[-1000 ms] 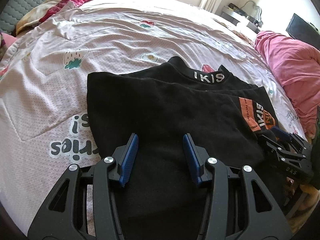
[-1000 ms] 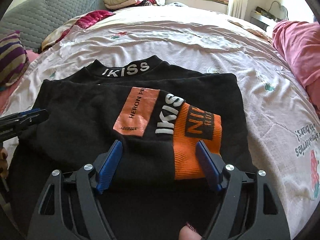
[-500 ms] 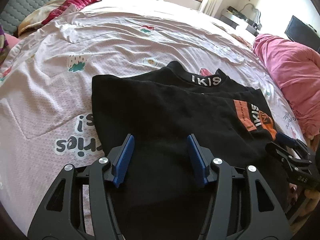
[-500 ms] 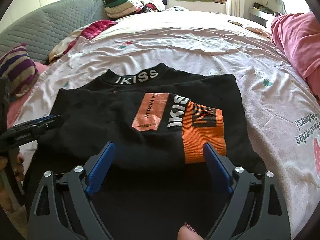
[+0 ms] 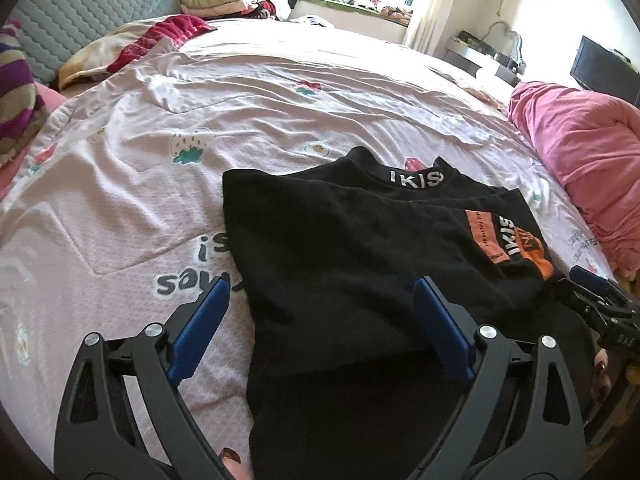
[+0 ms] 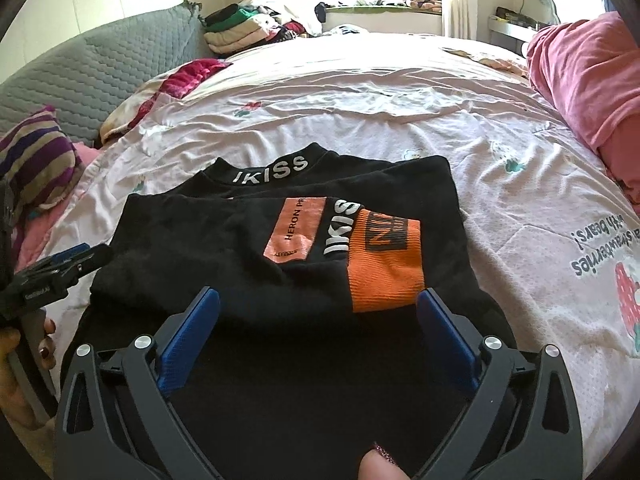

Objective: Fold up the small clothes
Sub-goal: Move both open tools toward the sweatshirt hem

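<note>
A black top with a white IKISS collar and an orange cuff lies partly folded on the pink bedsheet, sleeves laid across its body. My left gripper is open and empty, hovering over the garment's near left edge. My right gripper is open and empty above the near hem, just short of the orange cuff. The right gripper also shows at the right edge of the left wrist view, and the left gripper shows at the left edge of the right wrist view.
A pink blanket is heaped at the bed's right side. A striped pillow and a grey quilted headboard lie to the left. Folded clothes are stacked at the far end by the window.
Both grippers have pulled back and up from the garment. The left gripper's jaws have opened wider. The garment has not moved.
</note>
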The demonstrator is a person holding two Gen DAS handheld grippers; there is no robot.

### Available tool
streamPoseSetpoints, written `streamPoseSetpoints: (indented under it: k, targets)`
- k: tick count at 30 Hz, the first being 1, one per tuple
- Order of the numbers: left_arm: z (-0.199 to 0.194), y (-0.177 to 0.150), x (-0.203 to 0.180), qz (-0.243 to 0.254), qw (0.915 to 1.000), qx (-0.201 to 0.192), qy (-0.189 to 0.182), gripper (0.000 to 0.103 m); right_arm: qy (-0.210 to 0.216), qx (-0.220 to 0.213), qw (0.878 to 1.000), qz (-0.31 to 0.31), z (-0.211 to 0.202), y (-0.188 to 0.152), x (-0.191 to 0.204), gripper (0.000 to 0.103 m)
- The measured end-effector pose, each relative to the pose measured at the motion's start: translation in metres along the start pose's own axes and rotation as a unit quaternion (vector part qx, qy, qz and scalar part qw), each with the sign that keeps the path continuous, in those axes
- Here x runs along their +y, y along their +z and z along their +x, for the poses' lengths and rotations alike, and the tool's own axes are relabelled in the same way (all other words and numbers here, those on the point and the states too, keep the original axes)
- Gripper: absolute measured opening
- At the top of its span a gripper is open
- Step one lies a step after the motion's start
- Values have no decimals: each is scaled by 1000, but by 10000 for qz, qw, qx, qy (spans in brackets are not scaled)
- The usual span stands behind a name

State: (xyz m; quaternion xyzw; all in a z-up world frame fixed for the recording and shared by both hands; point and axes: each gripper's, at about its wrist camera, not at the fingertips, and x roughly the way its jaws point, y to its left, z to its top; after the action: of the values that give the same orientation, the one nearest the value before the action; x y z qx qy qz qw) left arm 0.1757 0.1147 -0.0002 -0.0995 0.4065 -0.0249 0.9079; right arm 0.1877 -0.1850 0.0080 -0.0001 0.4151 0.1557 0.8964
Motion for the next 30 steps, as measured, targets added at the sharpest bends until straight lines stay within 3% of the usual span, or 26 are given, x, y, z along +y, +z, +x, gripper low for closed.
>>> streamPoseSetpoints:
  k: [2, 13, 30]
  targets:
    - [-4, -2, 2, -68, 10000, -33, -64, 94, 0, -26, 10000, 8, -4, -1, 0, 98]
    - [-29, -16, 2, -267, 9994, -196, -103, 93, 77, -185, 9998, 41, -30, -6, 5, 98]
    - [-83, -46, -33, -162, 9981, -579, -125, 93, 104, -427, 9990, -113, -73, -15, -3, 98]
